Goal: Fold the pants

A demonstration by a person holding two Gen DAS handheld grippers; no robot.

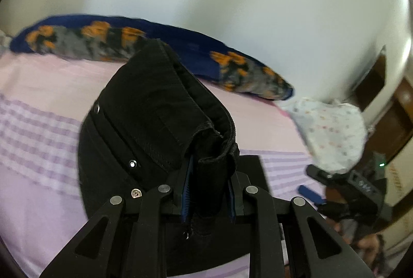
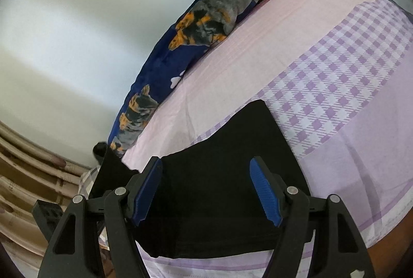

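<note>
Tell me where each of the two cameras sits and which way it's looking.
Left wrist: on the left tongs, looking down and forward along fingers shut on a bunched fold of the black pants; the right tongs show at the right edge.
Right wrist: on the right tongs, angled down over flat pants, fingers open and empty.
Shared: pants, pink-and-purple bedsheet, blue dog-print blanket.

Soft, even daylight; strong fisheye bending at dark-vignetted edges; left wrist view slightly motion-blurred.
</note>
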